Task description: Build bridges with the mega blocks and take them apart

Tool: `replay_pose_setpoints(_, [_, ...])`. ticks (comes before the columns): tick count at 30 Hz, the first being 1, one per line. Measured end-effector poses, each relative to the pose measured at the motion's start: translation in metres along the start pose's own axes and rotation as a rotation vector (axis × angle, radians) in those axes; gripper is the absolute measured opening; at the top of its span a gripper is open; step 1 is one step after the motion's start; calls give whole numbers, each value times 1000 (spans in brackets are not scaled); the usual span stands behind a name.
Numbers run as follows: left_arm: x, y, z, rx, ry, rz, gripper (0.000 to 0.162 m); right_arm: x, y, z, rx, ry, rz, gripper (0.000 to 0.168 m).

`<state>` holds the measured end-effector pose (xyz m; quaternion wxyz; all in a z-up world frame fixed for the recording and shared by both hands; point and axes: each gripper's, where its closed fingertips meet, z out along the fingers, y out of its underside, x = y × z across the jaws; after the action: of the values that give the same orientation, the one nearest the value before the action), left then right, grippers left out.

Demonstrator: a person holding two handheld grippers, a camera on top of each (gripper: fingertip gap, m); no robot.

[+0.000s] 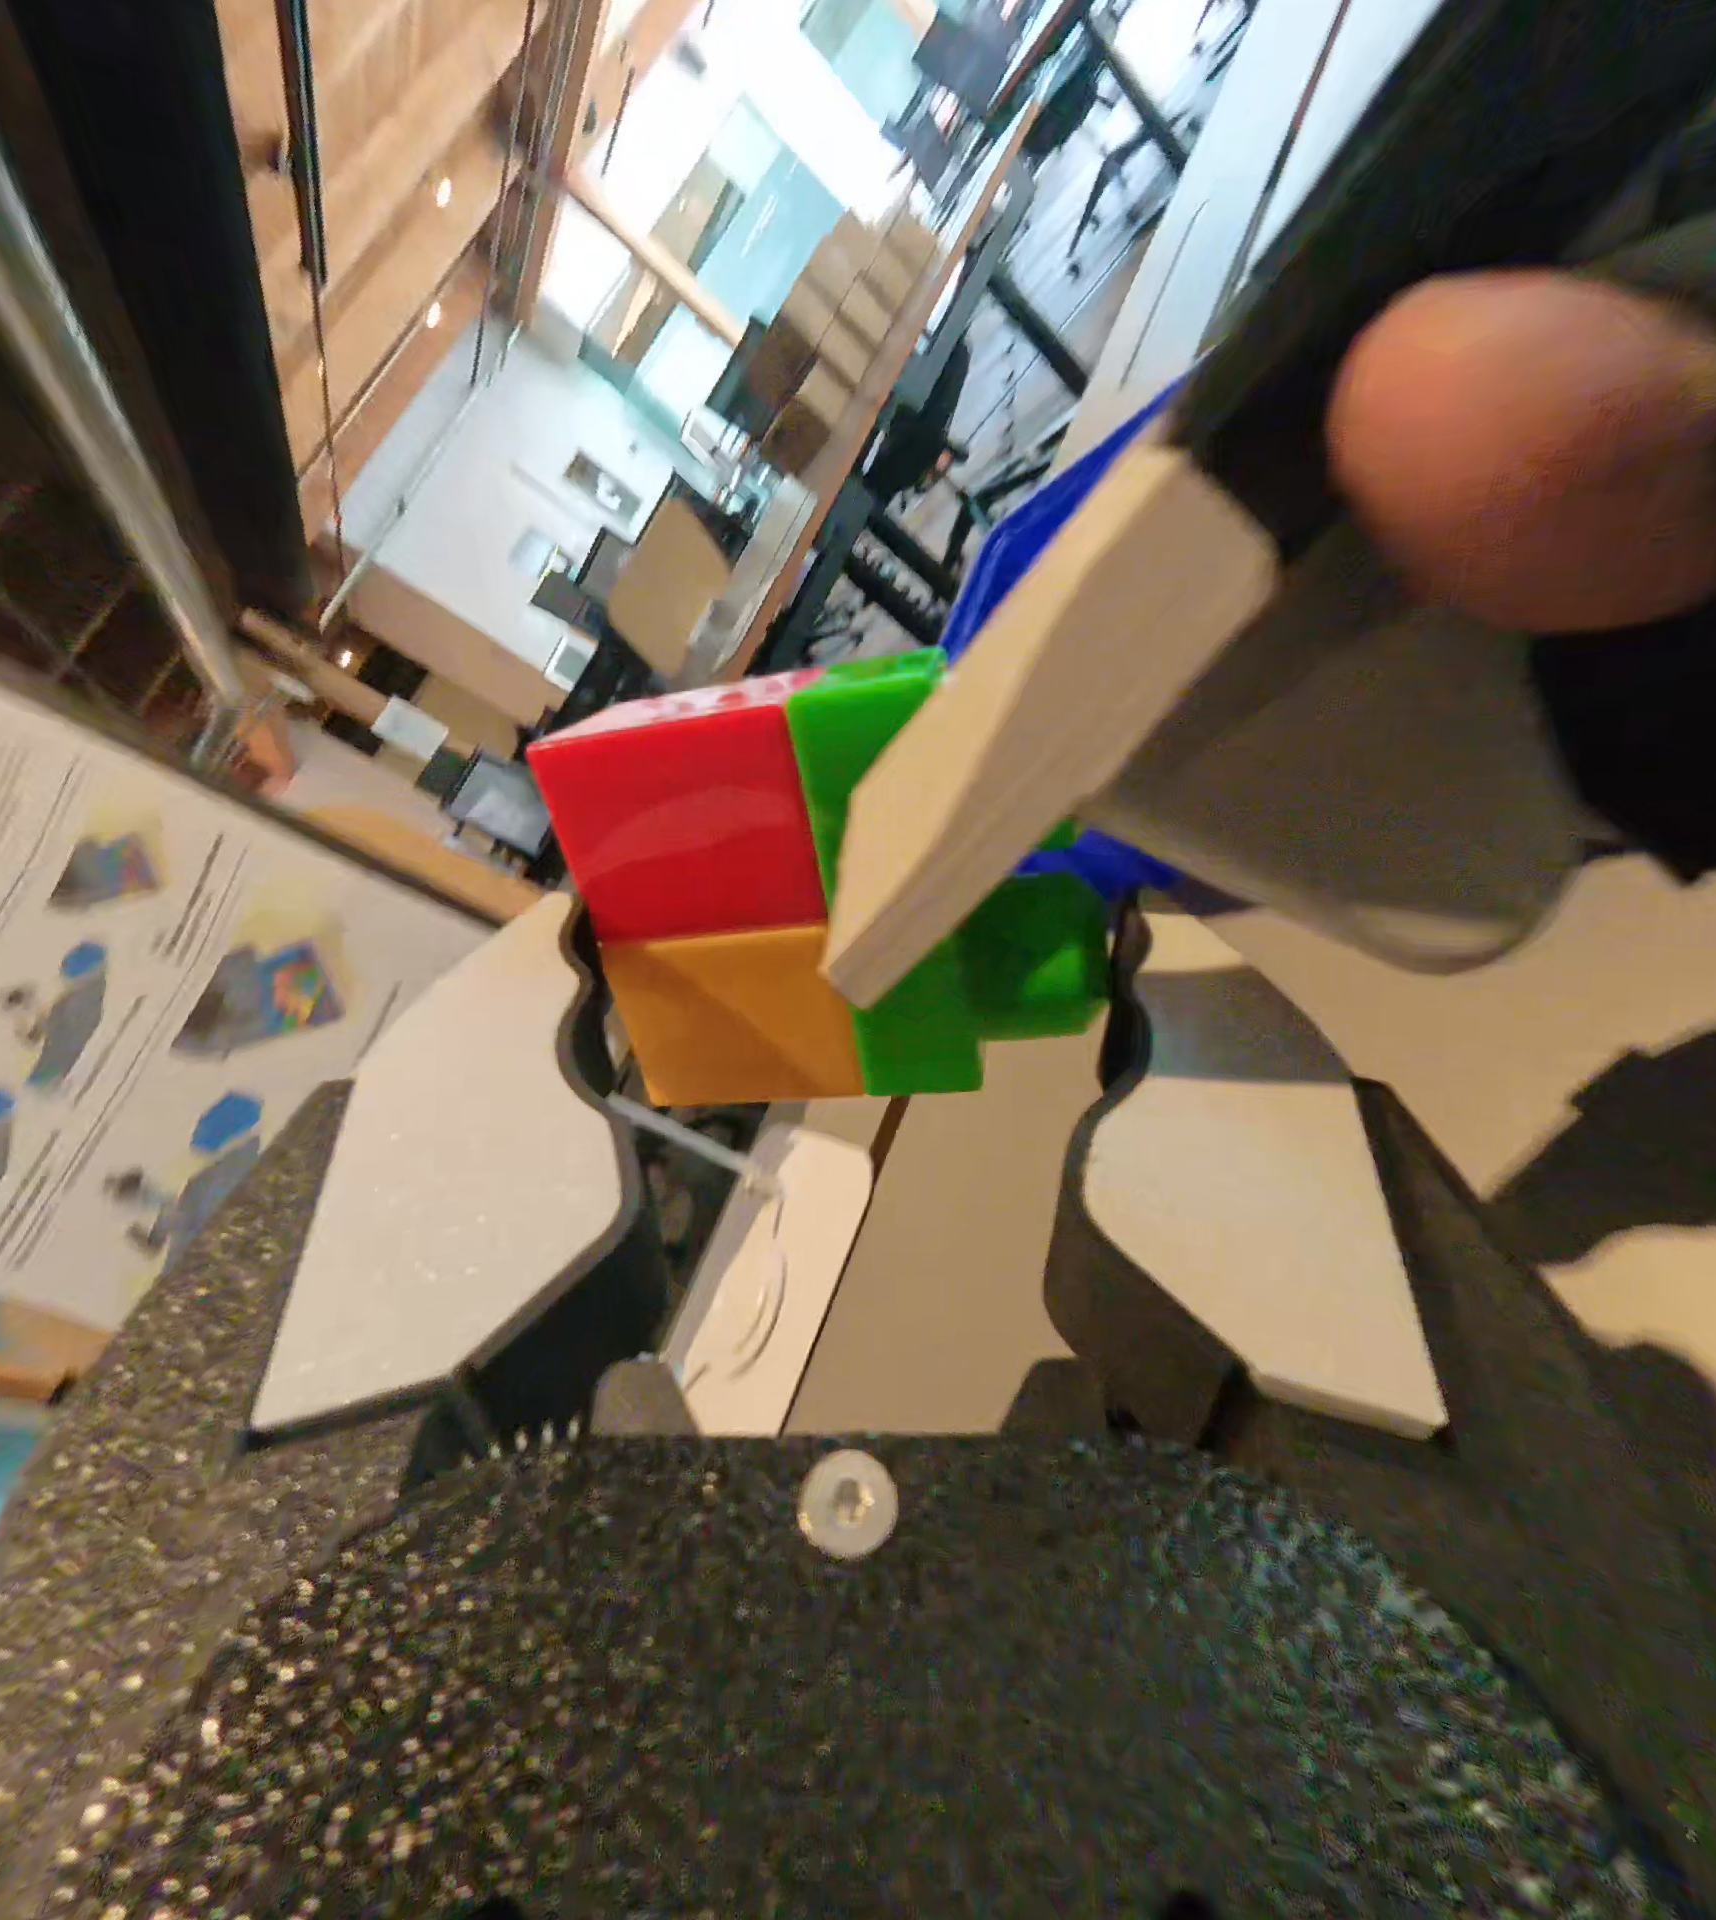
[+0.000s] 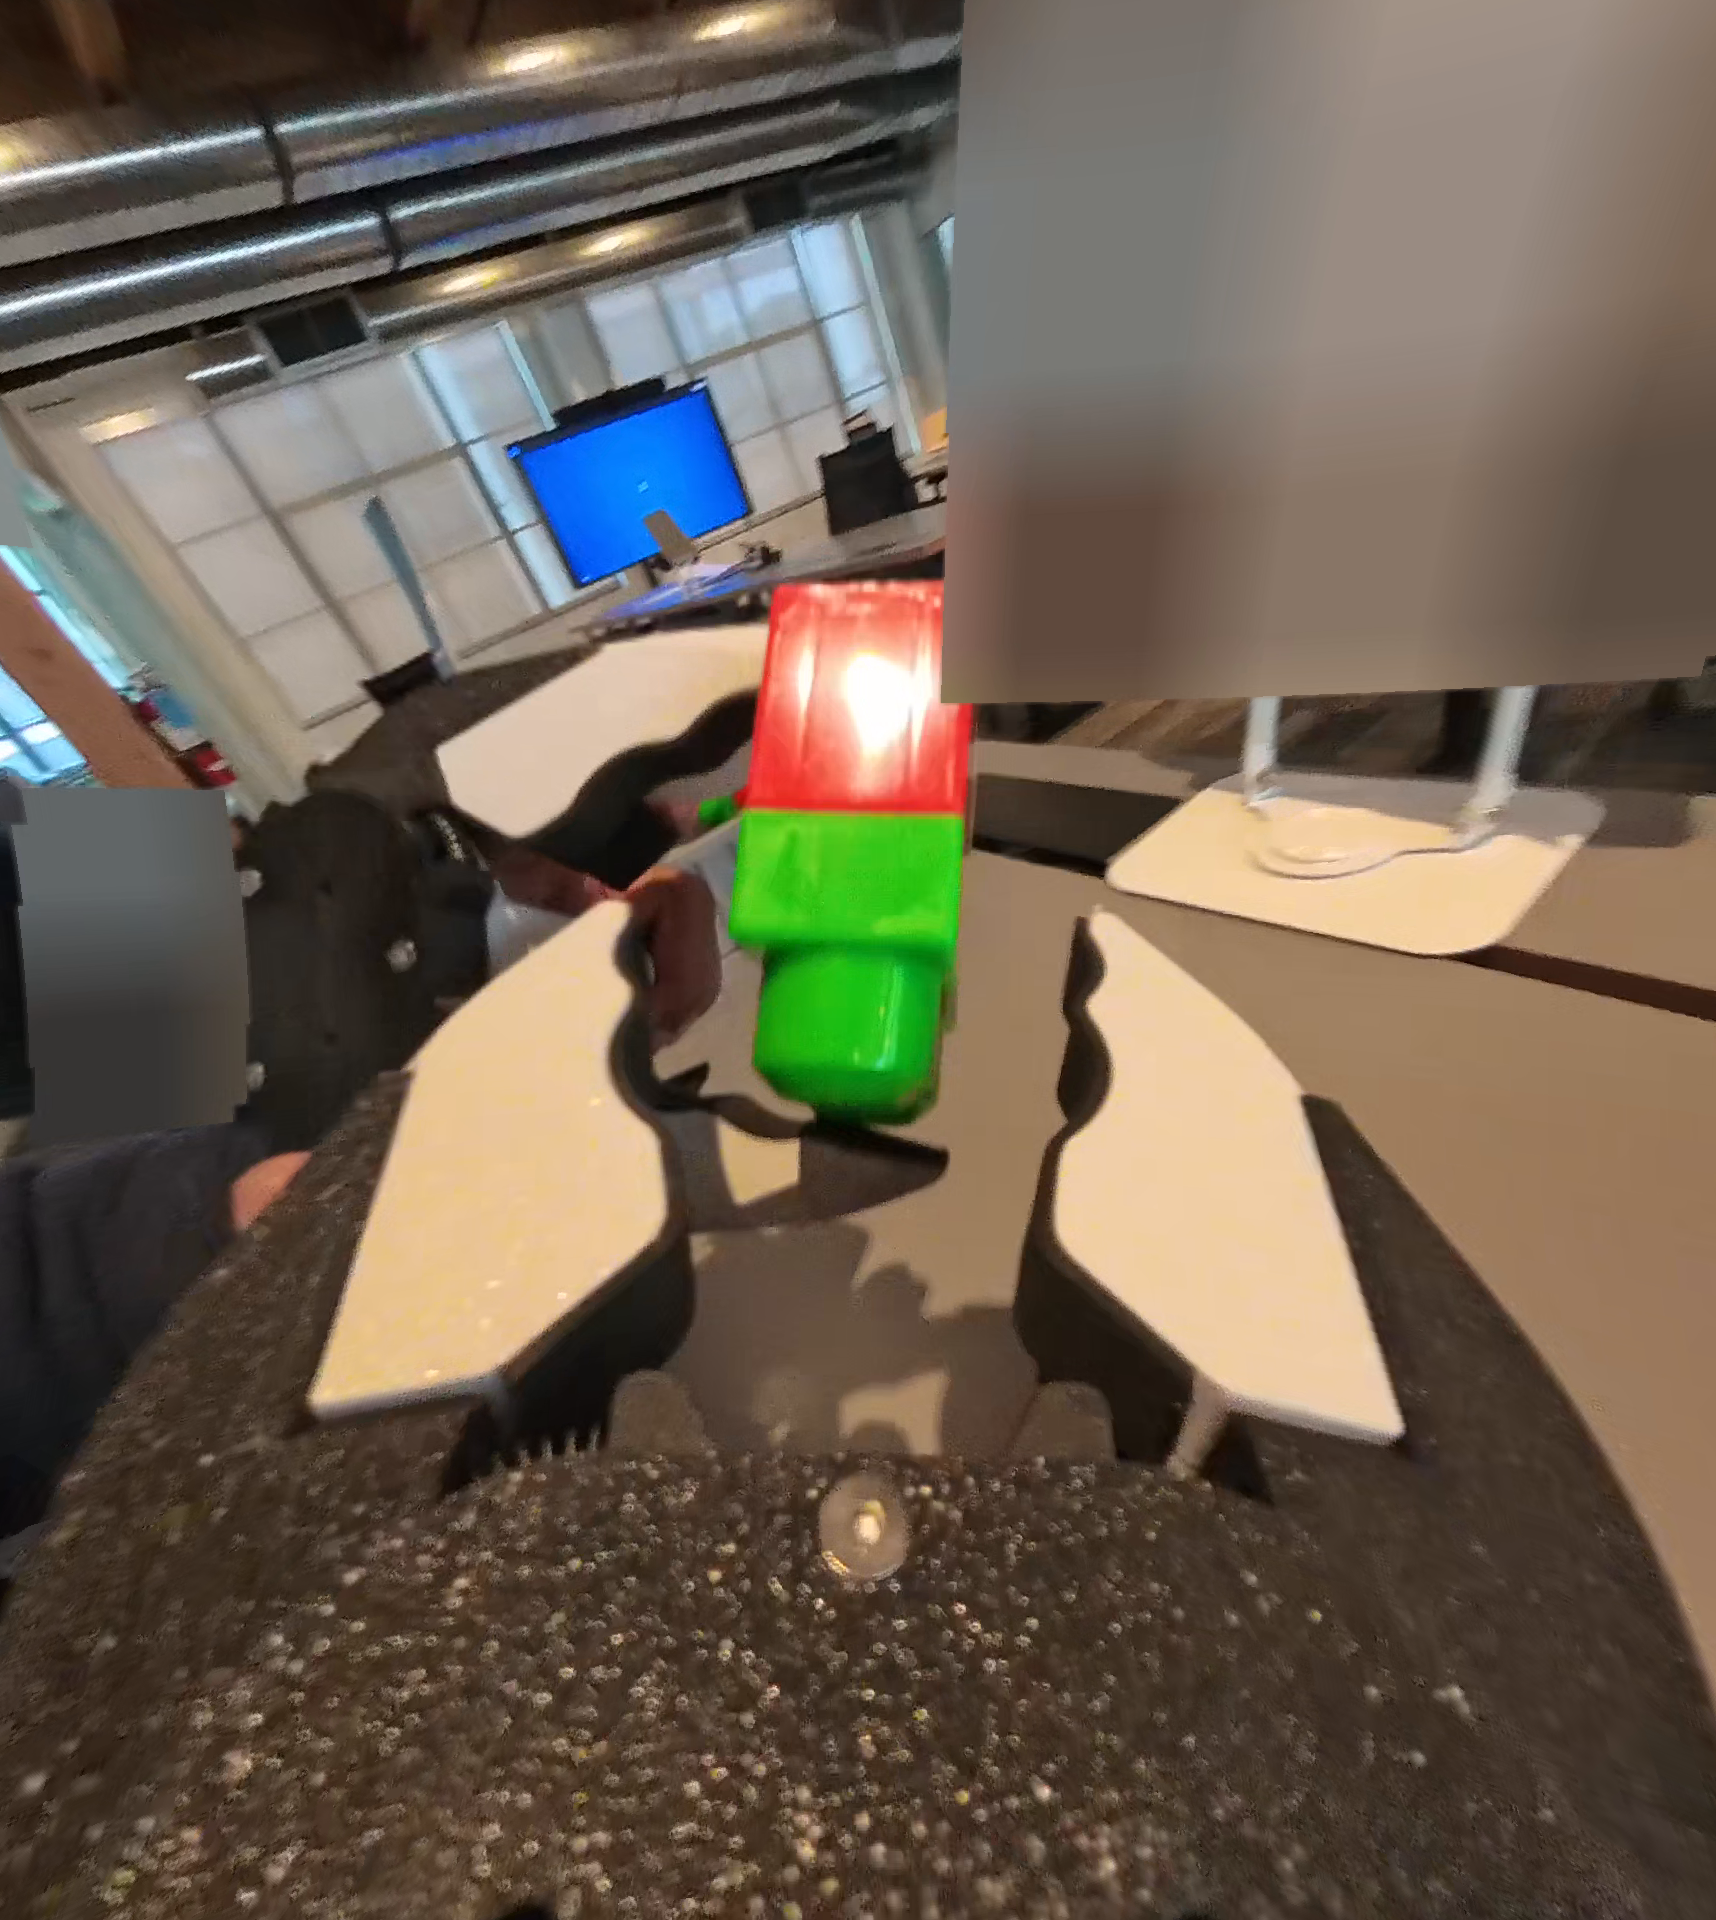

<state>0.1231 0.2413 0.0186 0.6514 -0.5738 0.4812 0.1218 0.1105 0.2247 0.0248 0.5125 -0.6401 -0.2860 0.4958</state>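
In the left wrist view my left gripper (image 1: 843,977) is shut on a small stack of mega blocks held in the air: a red block (image 1: 677,821), an orange block (image 1: 729,1018) and a green block (image 1: 1020,977). One finger (image 1: 1020,727) of the right gripper lies across the green block, with something blue (image 1: 1030,540) behind it. In the right wrist view my right gripper (image 2: 854,987) is open. Its fingers stand either side of the green block's stud (image 2: 843,1018) with gaps showing. The red block (image 2: 864,707) is beyond it, and the left gripper's pad (image 2: 573,748) shows behind.
A grey table (image 2: 1456,1091) lies below, with the white base of a stand (image 2: 1353,883) at the right. A printed sheet with pictures (image 1: 54,935) is at the left. A person's thumb (image 1: 1529,447) is on the right gripper. A blue screen (image 2: 636,488) stands far off. Only a small space, under 4 cm, lies between the two pairs of fingers.
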Motion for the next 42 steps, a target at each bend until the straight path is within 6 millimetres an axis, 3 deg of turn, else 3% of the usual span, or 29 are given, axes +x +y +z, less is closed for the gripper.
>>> replay_pose_setpoints(2, [14,-22,16,48,29,-3,92,10,-11,-25,16,31,-45,41])
replay_pose_setpoints(3, [19,-32,23,72,50,-10,95,17,-14,-36,9,57,-74,38])
replay_pose_setpoints(8, [48,-68,39,216,274,-28,84,39,-17,-86,-120,52,-178,37])
replay_pose_setpoints(14, [48,-89,47,359,645,-194,80,60,0,-137,-429,-37,-378,38])
replay_pose_setpoints(21, [92,-100,71,395,1037,-200,53,65,4,-154,-560,-122,-496,37])
replay_pose_setpoints(23, [97,-105,76,420,1068,-209,40,74,3,-157,-566,-101,-500,37])
replay_pose_setpoints(31, [116,-102,111,348,999,-250,37,109,4,-169,-567,-20,-502,37])
replay_pose_setpoints(35, [112,-96,140,292,804,-297,36,142,-7,-176,-518,154,-437,37])
replay_pose_setpoints(42, [110,-88,155,251,796,-333,36,176,-5,-196,-541,254,-444,37])
